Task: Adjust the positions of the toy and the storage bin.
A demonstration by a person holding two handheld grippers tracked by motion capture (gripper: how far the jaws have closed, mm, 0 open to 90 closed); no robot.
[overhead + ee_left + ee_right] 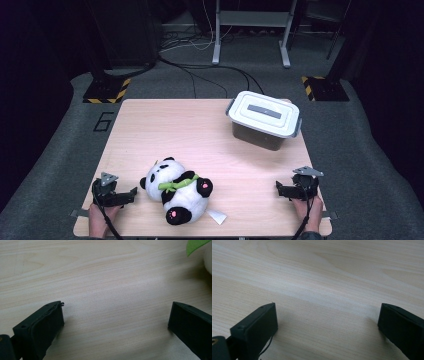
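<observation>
A: So, going across the desk (pixel 200 130) from the left: the left gripper (pixel 131 194) sits near the front left corner with a hand (pixel 100 220) behind it at the front edge. Its jaws are spread wide and there's just bare wood between them in the left gripper view (pixel 116 317). Nothing held.

B: And the panda?

A: The plush panda (pixel 176 192) is lying on its back just beside that gripper, toward the middle of the front edge, not touching it as far as I can tell. Green leaf thing (pixel 180 184) across its chest, pink paw pads facing up. A white tag (pixel 216 216) pokes out by its foot, right at the front edge. A bit of that green leaf (pixel 196 246) shows in the top corner of the left gripper view too.

B: What about the right side?

A: The lidded storage box (pixel 264 120) is at the far right corner, lid on, well apart from everything. The right gripper (pixel 279 189) is near the front right corner, jaws also wide apart over bare wood (pixel 325 315), holding nothing.
</observation>
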